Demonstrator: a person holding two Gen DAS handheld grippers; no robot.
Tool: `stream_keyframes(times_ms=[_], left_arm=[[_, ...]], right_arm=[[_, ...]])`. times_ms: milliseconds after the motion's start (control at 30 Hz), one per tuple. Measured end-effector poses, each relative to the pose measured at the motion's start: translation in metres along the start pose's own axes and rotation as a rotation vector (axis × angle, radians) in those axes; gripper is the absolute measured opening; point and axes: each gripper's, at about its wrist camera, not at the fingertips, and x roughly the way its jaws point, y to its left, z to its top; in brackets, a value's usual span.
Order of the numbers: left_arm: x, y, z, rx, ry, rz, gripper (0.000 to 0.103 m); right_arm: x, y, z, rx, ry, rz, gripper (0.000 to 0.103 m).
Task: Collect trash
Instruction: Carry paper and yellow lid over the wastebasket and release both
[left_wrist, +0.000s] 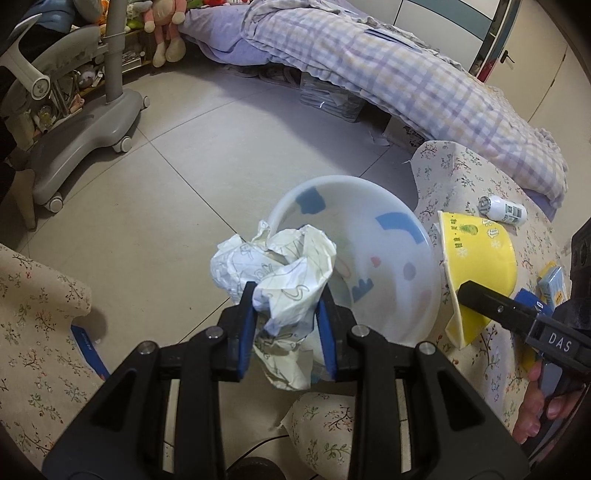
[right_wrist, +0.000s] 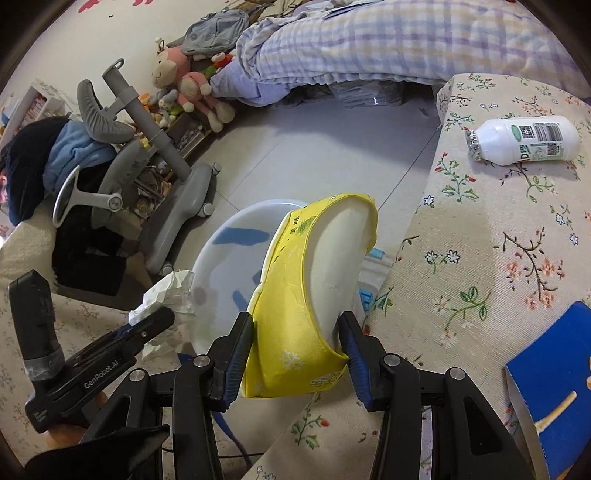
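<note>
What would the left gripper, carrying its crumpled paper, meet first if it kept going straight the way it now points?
Most likely the white basin on the floor: the left gripper and its crumpled paper point down towards its near rim, though depth is hard to judge.

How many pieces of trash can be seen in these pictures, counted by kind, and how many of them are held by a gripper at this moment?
Crumpled paper: 1, held in the left gripper
Squashed yellow paper bowl: 1, held in the right gripper
White bottle: 1, lying on the floral cloth
Blue carton: 1, on the cloth
Total: 4, of which 2 are held
</note>
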Motion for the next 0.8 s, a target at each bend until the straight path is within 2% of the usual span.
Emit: stream_keyframes(times_ms=[300,367,400,800], left_arm=[[0.005,0.0,0.002,0.0,0.005,0.006,0.033],[0.006,0.0,0.002,0.001,0.006,0.005,0.033],[0.006,-0.001,0.002,0.003,0.007,0.005,0.033],[0.01,-0.012,0.004,0.032,0.004,0.006,0.034]], right_arm=[[0.002,0.004,0.003,-0.004,-0.02,0.016,0.056],[0.001,0.004,0.002,0.007,-0.02,0.026,0.073],[-0.002,0.004,0.002,0.015,-0.028,0.03,0.074],[-0.047,0.007,-0.007,-0.028,-0.093,-0.052,0.074]])
